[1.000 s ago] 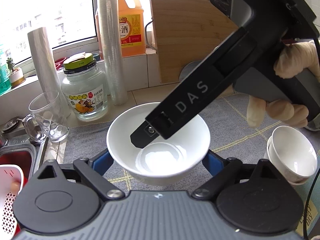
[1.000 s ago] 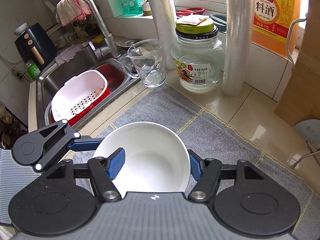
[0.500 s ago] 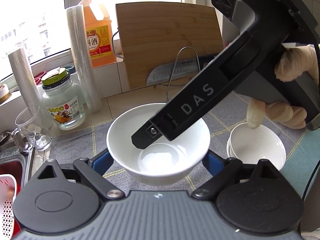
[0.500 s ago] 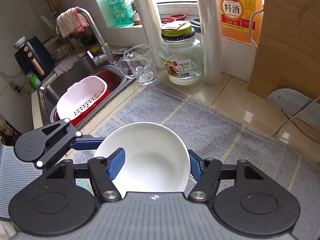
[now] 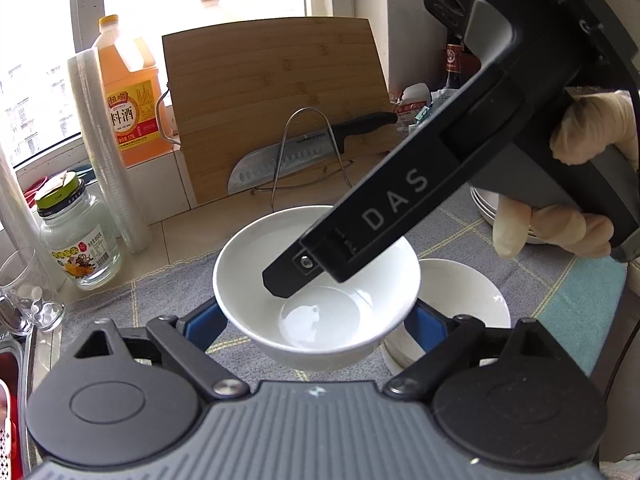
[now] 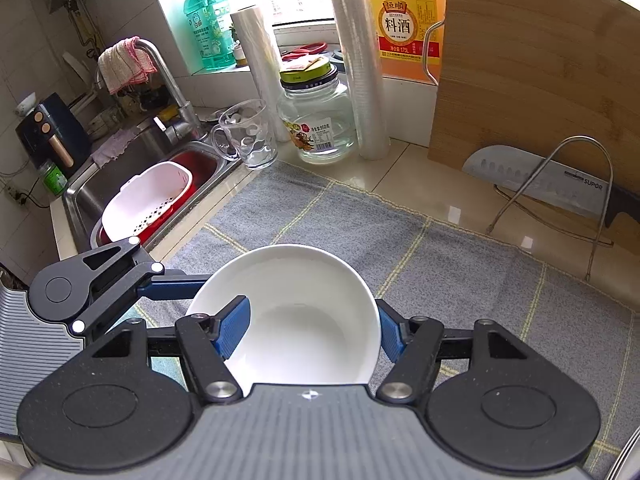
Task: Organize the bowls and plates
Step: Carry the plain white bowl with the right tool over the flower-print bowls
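Both my grippers, left (image 5: 316,320) and right (image 6: 314,330), pinch the white bowl (image 5: 316,280); stacked bowls (image 5: 464,300) sit touching at 3 o'clock.

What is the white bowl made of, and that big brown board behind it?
The white bowl looks like glazed ceramic: smooth, shiny, with bright reflections inside. The board looks like bamboo or wood: tan, matte, with visible strips and grain.

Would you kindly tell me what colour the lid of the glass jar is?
The lid of the glass jar is yellow-green; the right wrist view shows it best.
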